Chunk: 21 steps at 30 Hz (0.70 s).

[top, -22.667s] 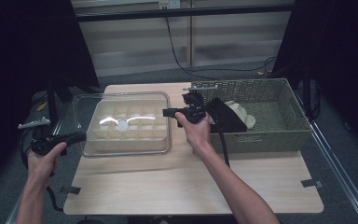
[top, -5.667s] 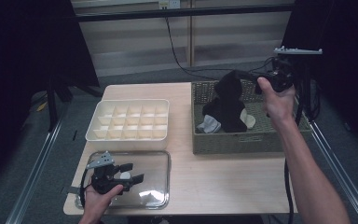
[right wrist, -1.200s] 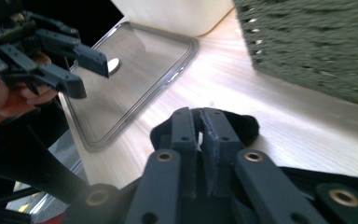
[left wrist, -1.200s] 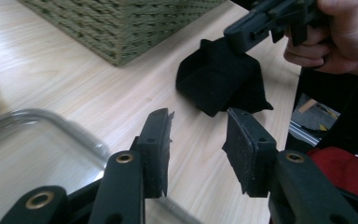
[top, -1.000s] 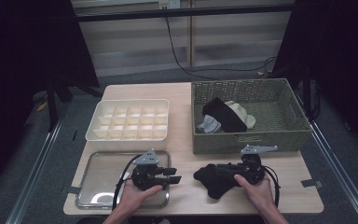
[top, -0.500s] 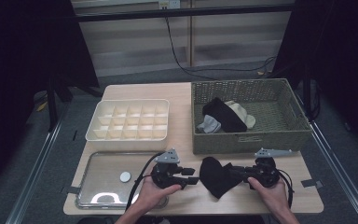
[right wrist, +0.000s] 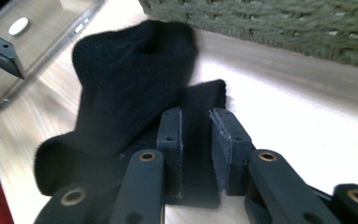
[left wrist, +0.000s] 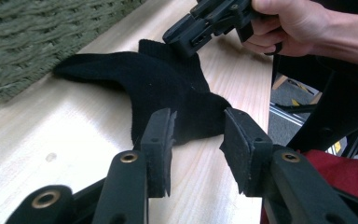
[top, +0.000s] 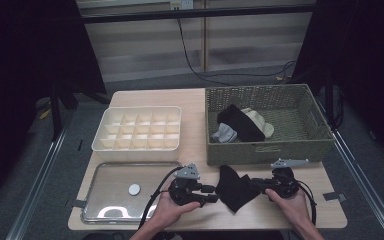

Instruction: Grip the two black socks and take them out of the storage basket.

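A black sock lies flat on the wooden table in front of the basket, between my two grippers. My right gripper comes in from the right. In the right gripper view it is shut on a band of the sock, having just closed a little. From the left, my left gripper points at the sock's near end. In the left gripper view its jaws stand apart on either side of the sock's tip, closing slightly without pressing it. The right gripper shows beyond.
A woven green basket at the back right holds a black, a cream and a grey garment. A white compartment box stands at the back left. In front of it lies a clear lid with a small white disc.
My left gripper has moved right, off the clear lid, up to the sock. My right gripper has shifted slightly right and lower, and the sock now lies stretched out between them.
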{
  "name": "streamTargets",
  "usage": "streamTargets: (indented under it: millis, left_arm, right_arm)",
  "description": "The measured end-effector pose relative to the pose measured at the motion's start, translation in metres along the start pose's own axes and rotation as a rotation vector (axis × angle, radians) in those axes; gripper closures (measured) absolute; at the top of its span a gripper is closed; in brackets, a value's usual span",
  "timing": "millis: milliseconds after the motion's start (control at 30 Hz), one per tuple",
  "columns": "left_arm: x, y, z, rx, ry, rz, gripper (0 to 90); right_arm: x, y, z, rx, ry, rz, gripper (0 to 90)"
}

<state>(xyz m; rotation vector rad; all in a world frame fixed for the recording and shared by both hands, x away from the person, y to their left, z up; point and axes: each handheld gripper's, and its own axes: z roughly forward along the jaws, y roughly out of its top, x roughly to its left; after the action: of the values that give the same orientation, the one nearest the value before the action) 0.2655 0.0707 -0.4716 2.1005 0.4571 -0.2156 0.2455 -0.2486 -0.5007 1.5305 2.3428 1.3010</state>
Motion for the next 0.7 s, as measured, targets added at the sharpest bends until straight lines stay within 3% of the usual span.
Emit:
streamTargets:
  millis: [233,700]
  left_arm:
    - [0.000,-0.002,0.002,0.010,-0.005,-0.001,62.1]
    - [-0.006,-0.002,0.020,0.050,-0.030,0.004,54.5]
  right_arm:
    - [0.007,-0.001,0.006,0.020,0.006,-0.004,86.8]
    - [0.030,-0.004,0.011,0.007,0.050,-0.008,88.7]
